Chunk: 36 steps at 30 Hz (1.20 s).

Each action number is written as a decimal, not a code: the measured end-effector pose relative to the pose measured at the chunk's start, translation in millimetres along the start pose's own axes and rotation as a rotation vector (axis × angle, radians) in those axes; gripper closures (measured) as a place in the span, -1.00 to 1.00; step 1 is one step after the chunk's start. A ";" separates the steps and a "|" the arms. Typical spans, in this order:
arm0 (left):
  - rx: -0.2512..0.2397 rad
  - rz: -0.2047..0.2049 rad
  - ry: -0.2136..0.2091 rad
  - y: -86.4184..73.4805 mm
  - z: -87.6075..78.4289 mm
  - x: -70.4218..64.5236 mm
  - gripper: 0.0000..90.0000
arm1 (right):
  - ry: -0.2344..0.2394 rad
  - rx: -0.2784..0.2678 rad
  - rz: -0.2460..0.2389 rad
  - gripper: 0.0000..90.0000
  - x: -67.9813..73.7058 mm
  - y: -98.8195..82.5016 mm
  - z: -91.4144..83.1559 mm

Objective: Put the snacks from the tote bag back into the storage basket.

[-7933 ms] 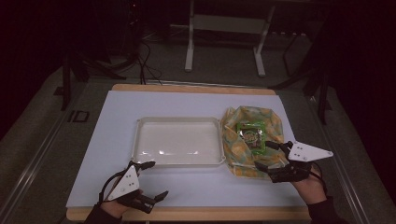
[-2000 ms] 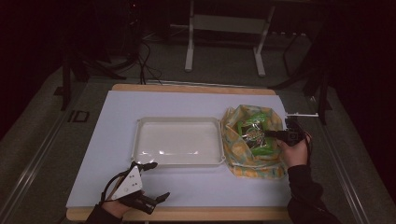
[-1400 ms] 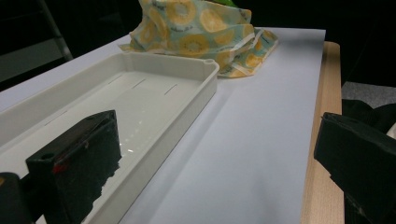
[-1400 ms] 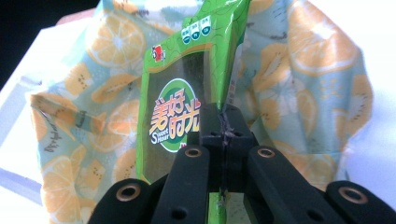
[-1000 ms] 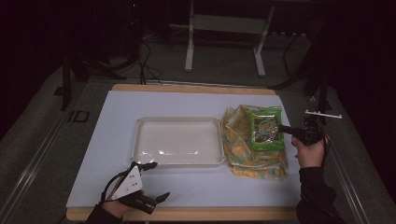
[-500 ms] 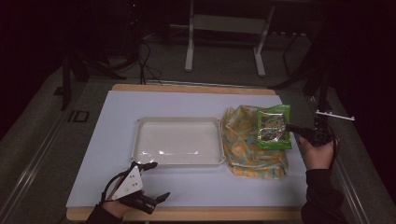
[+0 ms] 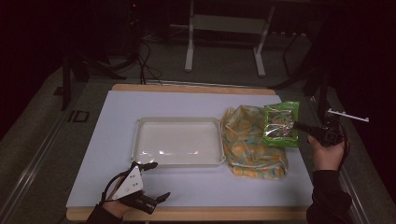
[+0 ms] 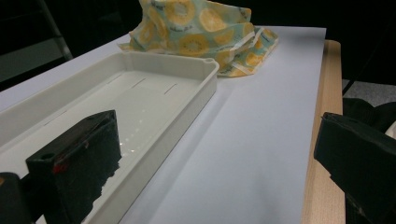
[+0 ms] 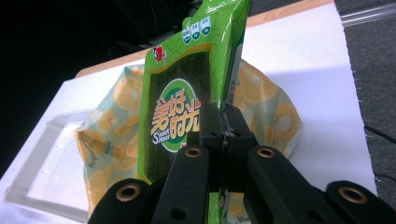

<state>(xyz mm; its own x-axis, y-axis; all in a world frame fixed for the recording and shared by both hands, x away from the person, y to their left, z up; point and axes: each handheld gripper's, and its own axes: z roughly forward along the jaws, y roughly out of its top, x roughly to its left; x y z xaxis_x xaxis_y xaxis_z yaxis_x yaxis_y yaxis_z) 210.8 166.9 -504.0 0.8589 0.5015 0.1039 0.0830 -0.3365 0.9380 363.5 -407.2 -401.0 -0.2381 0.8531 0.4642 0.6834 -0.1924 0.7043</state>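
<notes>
- The green snack packet (image 7: 280, 124) is held clear of the counter (image 7: 187, 191) at the right of the high view, over the right edge of the yellow-patterned cloth bag (image 7: 250, 144).
- The right tongs (image 7: 299, 126) are clamped shut on the packet's edge; in the right gripper view the two black jaws meet on the packet (image 9: 187, 93), which rises from them with its long axis running up the frame.
- The left tongs (image 7: 156, 198) rest at the lower left of the high view, jaws wide apart and holding nothing; in the left gripper view bare counter lies between them.
- The white tray (image 7: 177, 142) lies to the left of the packet in the high view, with the bag between the two; a move to the tray would likely cross the bag leftward, and the right hand (image 7: 327, 154) is the one carrying the packet.
- The right gripper view gives the packet's printed face and the pinch point, which are small in the high view; the left gripper view gives the tray's empty interior (image 8: 116, 102) and the bag (image 8: 205, 32) beyond it.
</notes>
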 end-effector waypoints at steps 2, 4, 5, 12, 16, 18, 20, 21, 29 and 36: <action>0.000 0.001 0.000 0.1 0.0 -0.1 -0.98 | 0.003 -0.001 0.000 0.99 2.5 1.5 -1.2; -0.001 0.000 0.001 0.1 -0.1 -0.1 -0.97 | 0.006 -0.006 -0.004 0.99 5.8 3.4 -2.3; -0.001 0.000 0.001 0.1 -0.1 -0.1 -0.98 | 0.009 -0.007 -0.003 0.99 7.5 4.6 -2.8; -0.002 0.000 0.002 0.1 -0.3 -0.1 -0.98 | 0.027 -0.017 -0.020 0.99 21.7 15.0 -5.4; -0.002 0.001 0.002 0.2 -0.3 -0.5 -0.97 | 0.041 -0.020 -0.031 0.99 30.1 19.5 -7.2; 0.000 0.001 0.004 0.2 -0.3 -0.6 -0.98 | 0.045 -0.024 -0.039 0.99 35.1 21.4 -7.9; 0.006 0.001 0.003 0.0 0.1 -1.0 -0.98 | 0.052 -0.026 -0.045 0.99 39.2 22.8 -8.1; 0.009 0.003 0.003 0.0 0.4 -1.1 -0.97 | 0.052 -0.027 -0.047 0.99 41.1 23.5 -8.1; 0.002 0.001 0.007 0.4 -0.2 -1.3 -0.98 | 0.080 -0.040 -0.051 0.99 56.7 30.3 -6.2; 0.005 0.002 0.006 0.4 0.1 -2.0 -0.98 | 0.094 -0.044 -0.066 0.99 76.0 36.4 -1.2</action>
<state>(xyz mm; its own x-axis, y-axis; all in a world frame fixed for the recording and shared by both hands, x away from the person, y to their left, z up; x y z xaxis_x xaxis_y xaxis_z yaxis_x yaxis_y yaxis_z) 209.1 165.7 -503.9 0.8557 0.5060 0.1078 0.0838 -0.3411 0.9363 369.5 -349.9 -339.4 -0.3469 0.8155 0.4632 0.6340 -0.1601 0.7566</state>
